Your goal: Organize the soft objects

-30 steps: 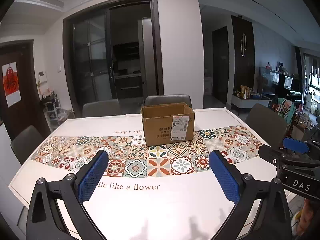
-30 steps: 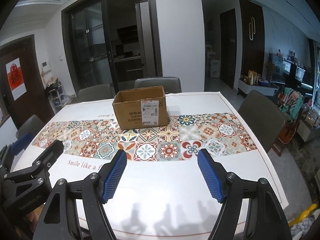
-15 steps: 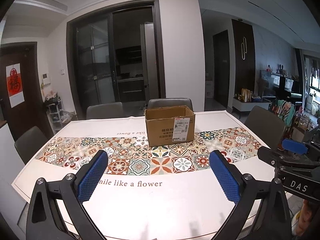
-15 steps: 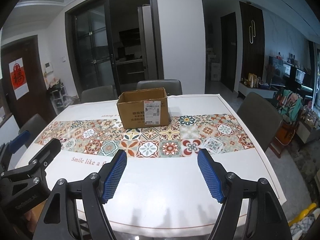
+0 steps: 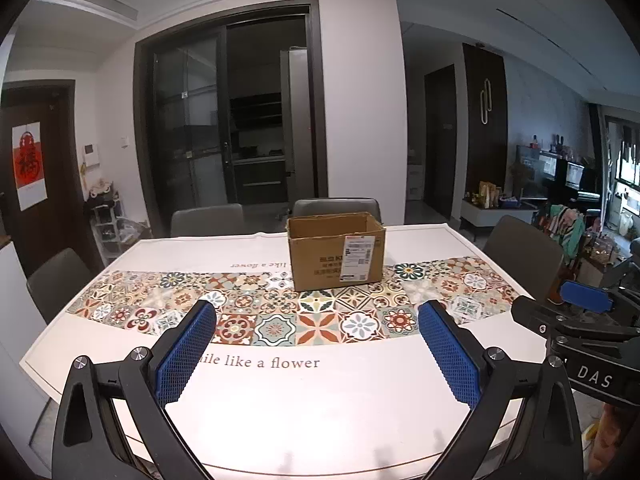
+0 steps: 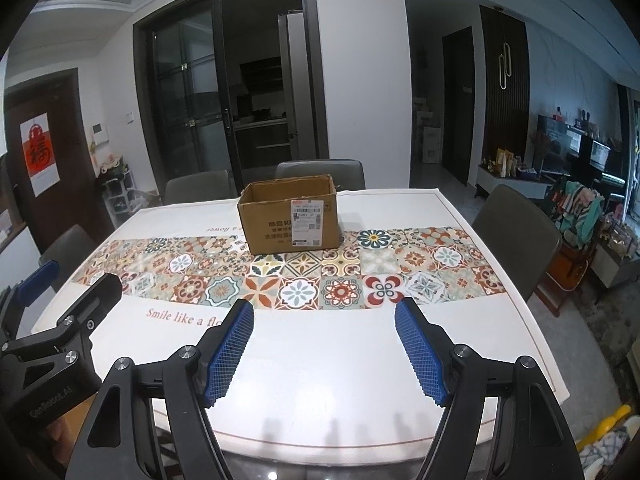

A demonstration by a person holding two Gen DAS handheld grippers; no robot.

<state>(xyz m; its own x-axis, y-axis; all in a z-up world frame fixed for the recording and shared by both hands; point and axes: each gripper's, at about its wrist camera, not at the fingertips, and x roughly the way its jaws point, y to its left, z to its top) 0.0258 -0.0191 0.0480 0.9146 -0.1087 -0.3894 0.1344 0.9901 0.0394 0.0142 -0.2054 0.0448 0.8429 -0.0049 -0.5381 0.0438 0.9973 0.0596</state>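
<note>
An open brown cardboard box (image 5: 337,254) (image 6: 291,216) with a white shipping label stands on the tiled band in the middle of the table. My left gripper (image 5: 316,350) hovers over the table's near edge, open, with nothing between its blue pads. My right gripper (image 6: 325,346) is beside it, also open and empty; its side shows at the right of the left wrist view. No soft object is visible on the table.
The table (image 6: 320,360) has a white cloth with a patterned tile band and lettering. Grey chairs (image 5: 520,252) (image 6: 516,232) surround it. A dark glass sliding door stands behind. Cluttered shelves and clothes fill the far right.
Both grippers have drawn back a little from the table, so the box looks slightly farther and more of the near edge shows. Jaws stay as wide as before.
</note>
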